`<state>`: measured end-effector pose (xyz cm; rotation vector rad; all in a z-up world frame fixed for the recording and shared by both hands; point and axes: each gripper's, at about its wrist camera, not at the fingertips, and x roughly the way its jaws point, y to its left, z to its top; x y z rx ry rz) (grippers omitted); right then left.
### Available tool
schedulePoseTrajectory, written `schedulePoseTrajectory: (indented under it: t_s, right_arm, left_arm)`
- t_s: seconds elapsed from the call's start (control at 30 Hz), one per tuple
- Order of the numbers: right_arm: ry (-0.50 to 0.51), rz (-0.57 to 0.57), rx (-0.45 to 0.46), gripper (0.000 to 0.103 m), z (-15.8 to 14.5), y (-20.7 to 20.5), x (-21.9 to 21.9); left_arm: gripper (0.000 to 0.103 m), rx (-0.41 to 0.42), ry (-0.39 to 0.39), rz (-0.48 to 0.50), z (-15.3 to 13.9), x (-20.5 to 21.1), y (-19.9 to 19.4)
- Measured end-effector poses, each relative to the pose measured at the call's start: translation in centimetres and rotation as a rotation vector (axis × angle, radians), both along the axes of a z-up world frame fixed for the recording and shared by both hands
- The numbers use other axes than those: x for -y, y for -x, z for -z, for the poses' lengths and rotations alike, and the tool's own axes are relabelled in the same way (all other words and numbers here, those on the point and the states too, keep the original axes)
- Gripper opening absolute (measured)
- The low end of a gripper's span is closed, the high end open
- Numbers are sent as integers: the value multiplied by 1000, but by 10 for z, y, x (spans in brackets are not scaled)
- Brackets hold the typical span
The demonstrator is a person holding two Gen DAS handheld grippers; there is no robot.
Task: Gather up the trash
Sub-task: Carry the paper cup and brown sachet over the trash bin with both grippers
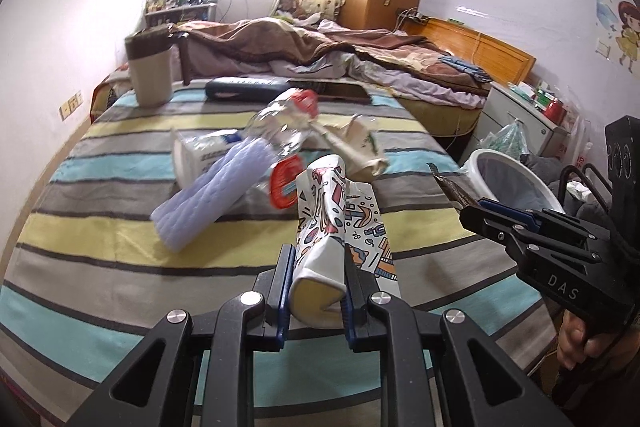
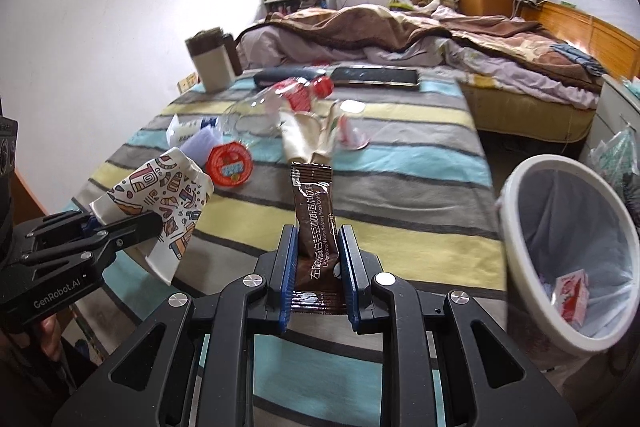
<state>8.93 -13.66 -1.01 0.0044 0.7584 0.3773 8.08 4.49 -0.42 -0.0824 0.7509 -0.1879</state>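
Both tongs are loaded so two pieces can go out in one trip: the left tongs (image 1: 316, 291) clench a crushed patterned paper cup (image 1: 336, 227), the right tongs (image 2: 317, 267) pinch a brown coffee sachet (image 2: 314, 223) upright. Both hover level above the striped blanket (image 2: 400, 187), the lined bin (image 2: 568, 247) just beside the right tongs; more litter lies ahead.

The left gripper (image 1: 318, 277) clamps a crushed patterned paper cup (image 1: 336, 227) above the striped blanket (image 1: 100, 247). Beyond it lie a clear plastic bottle (image 1: 280, 123) and a red lid (image 1: 285, 183). The right gripper (image 1: 452, 187) pinches a brown packet (image 1: 450, 185) near the white bin (image 1: 516, 183).
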Motion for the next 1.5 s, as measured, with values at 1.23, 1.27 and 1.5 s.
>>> schedulePoseTrajectory:
  t_s: [1.23, 1.27, 1.5]
  right_arm:
    - [5, 430, 62, 23, -14, 8, 153]
    - [5, 438, 58, 23, -13, 7, 157]
    - [21, 495, 13, 23, -2, 1, 181]
  left_arm:
    - [20, 89, -18, 366, -41, 204, -52]
    - [21, 82, -13, 378, -40, 210, -55]
    - [21, 74, -50, 419, -29, 250, -67]
